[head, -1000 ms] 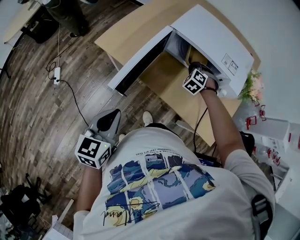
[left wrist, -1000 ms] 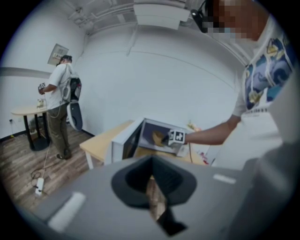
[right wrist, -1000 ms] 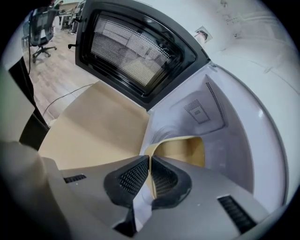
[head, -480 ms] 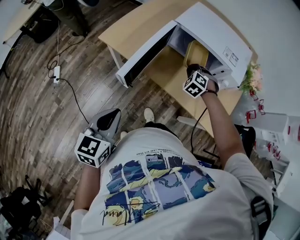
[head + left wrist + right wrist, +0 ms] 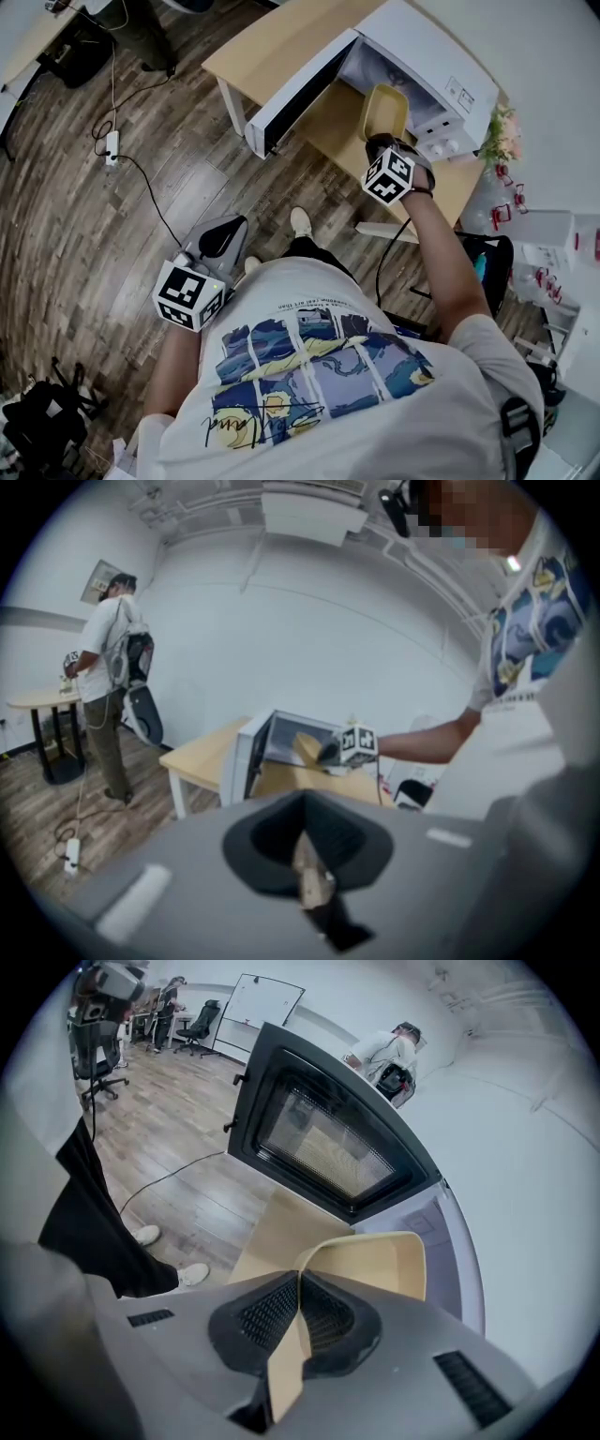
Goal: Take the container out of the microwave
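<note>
The right gripper [image 5: 380, 142] is clenched on the rim of the pale yellow container [image 5: 386, 111], whose thin wall runs between the jaws in the right gripper view [image 5: 298, 1283]. The container [image 5: 380, 1262] is tipped on edge at the mouth of the white microwave [image 5: 417, 45], above the wooden table [image 5: 272, 33]. The microwave door [image 5: 295, 94] stands fully open to the left. The left gripper [image 5: 223, 231] hangs low beside the person's hip over the plank floor [image 5: 84, 225], its jaws pressed together with nothing between them [image 5: 305, 841].
</note>
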{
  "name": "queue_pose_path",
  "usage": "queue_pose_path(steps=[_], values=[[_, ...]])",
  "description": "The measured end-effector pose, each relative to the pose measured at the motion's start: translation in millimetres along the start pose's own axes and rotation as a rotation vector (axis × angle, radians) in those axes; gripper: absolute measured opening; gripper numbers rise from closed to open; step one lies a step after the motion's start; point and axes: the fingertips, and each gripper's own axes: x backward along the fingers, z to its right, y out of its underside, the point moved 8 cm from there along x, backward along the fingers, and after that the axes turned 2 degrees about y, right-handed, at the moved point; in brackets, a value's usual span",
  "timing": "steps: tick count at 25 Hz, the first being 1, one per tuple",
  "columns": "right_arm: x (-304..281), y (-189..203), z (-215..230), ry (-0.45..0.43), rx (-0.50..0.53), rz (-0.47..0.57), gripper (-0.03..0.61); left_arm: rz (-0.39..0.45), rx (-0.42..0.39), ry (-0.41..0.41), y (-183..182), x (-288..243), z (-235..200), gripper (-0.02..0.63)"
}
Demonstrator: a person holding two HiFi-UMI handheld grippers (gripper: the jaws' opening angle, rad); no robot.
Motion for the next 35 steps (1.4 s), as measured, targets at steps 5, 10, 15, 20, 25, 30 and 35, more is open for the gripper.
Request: queue_pose_path(steps=[5, 10, 15, 20, 25, 30, 35], values=[[29.1, -15.2, -30.4, -0.029, -0.007, 0.009, 0.012, -0.007, -0.015, 0.029, 11.7, 16.9, 1.9, 0.009], [54.5, -29.5, -59.6, -0.071, -0.015, 0.016, 0.011, -0.007, -0.029, 0.048, 21.4, 29.3, 0.0, 0.009], [84.4, -44.2, -87.5, -0.101, -0.01, 0.022, 0.012, -0.008, -0.037, 0.075, 30.9, 42.2, 1.8, 0.009], [113.0, -59.6, -109.3, -0.107, -0.014, 0.044, 0.011, -0.011, -0.042, 0.095, 41.8, 51.4, 2.8, 0.009], [136.3, -67.9, -126.3, -0.117, -0.027, 0.065, 0.012, -0.006, -0.044, 0.107, 47.6, 55.8, 6.8, 0.009], [155.0, -72.3, -141.9, -0.125, -0.033, 0.073, 0.012, -0.005, -0.052, 0.114, 50.7, 60.9, 8.4, 0.009], [164.0, -70.2, -154.0, -0.142, -0.044, 0.074, 0.011, -0.004, -0.056, 0.118, 54.4, 63.0, 11.3, 0.009]])
